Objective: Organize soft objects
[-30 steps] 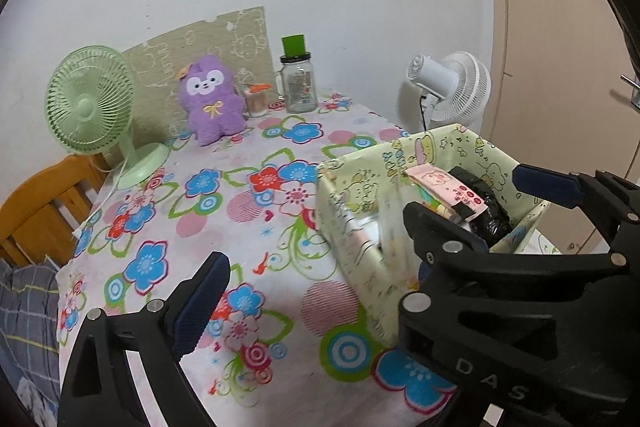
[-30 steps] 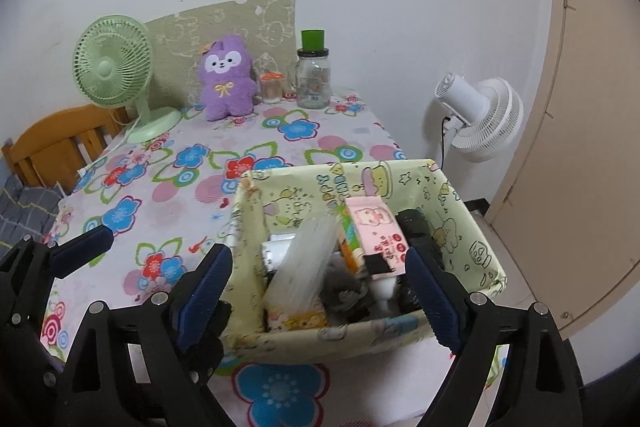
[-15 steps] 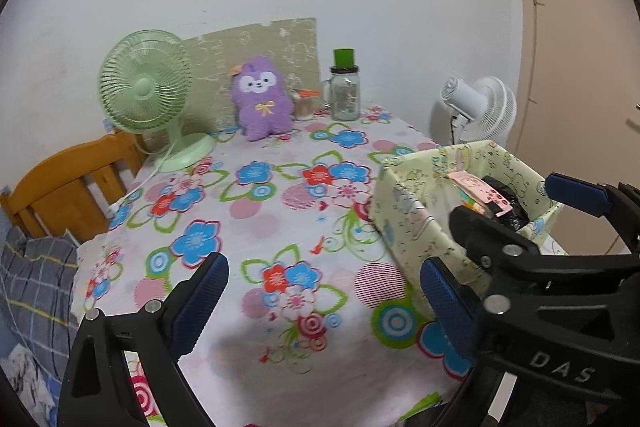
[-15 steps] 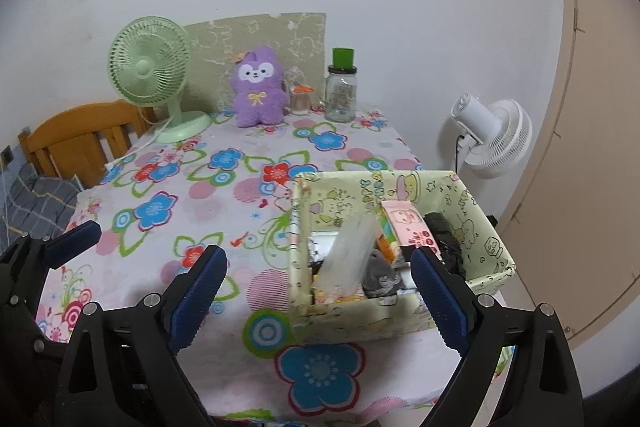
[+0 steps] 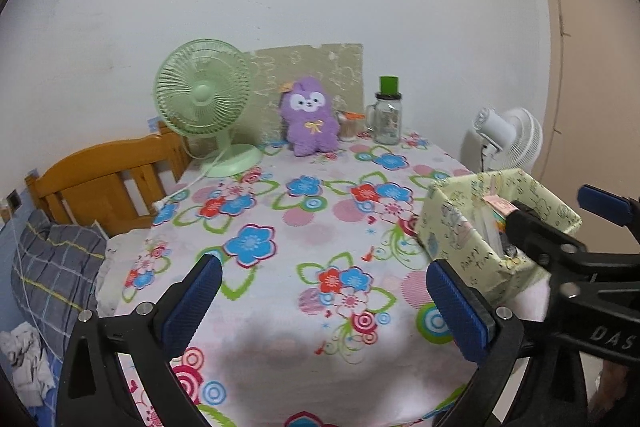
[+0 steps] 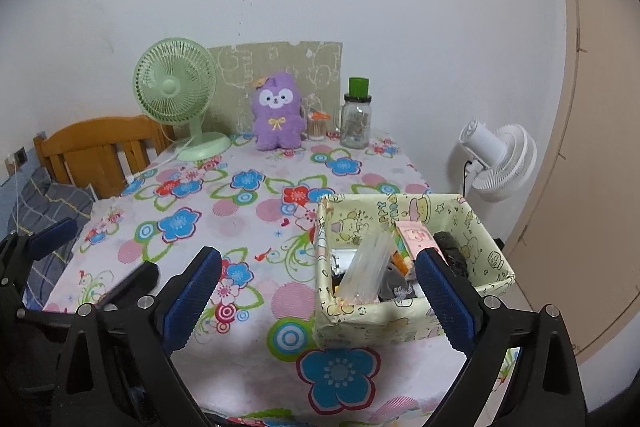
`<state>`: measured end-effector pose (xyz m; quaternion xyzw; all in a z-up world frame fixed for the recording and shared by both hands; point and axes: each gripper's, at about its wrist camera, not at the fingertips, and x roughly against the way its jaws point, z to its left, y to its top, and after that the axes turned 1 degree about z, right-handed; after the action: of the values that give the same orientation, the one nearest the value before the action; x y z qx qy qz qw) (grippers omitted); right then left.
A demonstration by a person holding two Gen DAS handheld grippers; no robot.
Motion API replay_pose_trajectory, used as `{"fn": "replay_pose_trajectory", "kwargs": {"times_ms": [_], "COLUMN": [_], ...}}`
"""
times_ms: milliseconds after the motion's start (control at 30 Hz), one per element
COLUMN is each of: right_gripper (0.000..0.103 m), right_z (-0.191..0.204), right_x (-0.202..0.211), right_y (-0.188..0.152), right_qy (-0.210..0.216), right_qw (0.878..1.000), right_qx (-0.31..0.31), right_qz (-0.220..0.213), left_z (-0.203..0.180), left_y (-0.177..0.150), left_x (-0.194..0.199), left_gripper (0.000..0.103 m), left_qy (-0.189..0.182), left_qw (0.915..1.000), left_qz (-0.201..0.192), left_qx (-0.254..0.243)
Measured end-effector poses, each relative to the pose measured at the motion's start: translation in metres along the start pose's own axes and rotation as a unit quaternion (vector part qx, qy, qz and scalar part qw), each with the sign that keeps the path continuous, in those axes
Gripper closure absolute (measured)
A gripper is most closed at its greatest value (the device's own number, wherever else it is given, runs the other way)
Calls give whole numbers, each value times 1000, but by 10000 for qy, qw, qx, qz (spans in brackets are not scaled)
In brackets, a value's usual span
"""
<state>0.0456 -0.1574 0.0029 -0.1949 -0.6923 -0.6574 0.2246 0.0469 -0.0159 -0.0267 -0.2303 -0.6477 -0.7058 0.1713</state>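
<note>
Left gripper (image 5: 322, 301): blue-padded fingers (image 5: 192, 301) wide apart, just been opening, nothing between them but the flowered cloth of the bench (image 5: 280, 227). Right gripper (image 6: 320, 301): fingers (image 6: 444, 301) likewise spread wide, just been opening, gripping nothing; left pad over bare cloth, right pad in front of the near right corner of the fabric box (image 6: 360, 323), not touching it as far as can be told.

Seen from the left wrist: right gripper's black frame in the right foreground, overlapping the box (image 5: 460, 227). Seen from the right wrist: left gripper's frame low at the left edge.

Box near the front right corner of the bench, pale yellow-green with cartoon prints, open at the top, crammed with things: a clear plastic bundle (image 6: 368, 263) leaning upright, a pink packet (image 6: 416, 235), something black (image 6: 450, 247) at the right side. The rest too jumbled to name.

Purple plush toy (image 6: 276, 113) well beyond both pairs of fingers, sitting upright at the far edge of the bench, facing forward, against a patterned green board (image 6: 280, 67) leaning on the wall. Just left of it, a green desk fan (image 6: 176, 87); just right, a small jar with an orange lid (image 6: 318, 125), then a glass jar with a green cap (image 6: 356, 115).

Off the bench: white fan (image 6: 500, 159) to the right, wooden chair (image 6: 96, 147) to the left, grey checked bedding (image 6: 44, 203) below it.
</note>
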Motion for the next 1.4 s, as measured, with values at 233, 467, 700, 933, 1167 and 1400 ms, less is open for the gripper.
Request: {"fn": "replay_pose_trajectory", "kwargs": {"times_ms": [233, 467, 700, 933, 1167, 1400], "right_gripper": [2, 0, 0, 0, 0, 0], "right_z": [-4, -6, -7, -8, -10, -10], "right_x": [10, 17, 18, 16, 11, 10], "right_y": [2, 2, 0, 0, 2, 2], "right_qy": [30, 69, 99, 126, 158, 150], "right_qw": [9997, 9994, 9993, 9994, 9992, 9993], "right_qx": [-81, -107, -118, -110, -230, -233], "right_qz": [-209, -330, -333, -312, -278, -269], "left_z": [19, 26, 22, 24, 25, 25], "left_y": [1, 5, 6, 5, 5, 5], "left_x": [11, 27, 29, 25, 24, 23], "left_gripper": [0, 0, 0, 0, 0, 0], "left_qy": [205, 235, 248, 235, 273, 260], "left_qw": [9994, 9980, 9981, 9981, 9981, 9981], "left_qz": [-137, -370, -427, -363, -367, -362], "left_qx": [246, 447, 380, 432, 422, 426]}}
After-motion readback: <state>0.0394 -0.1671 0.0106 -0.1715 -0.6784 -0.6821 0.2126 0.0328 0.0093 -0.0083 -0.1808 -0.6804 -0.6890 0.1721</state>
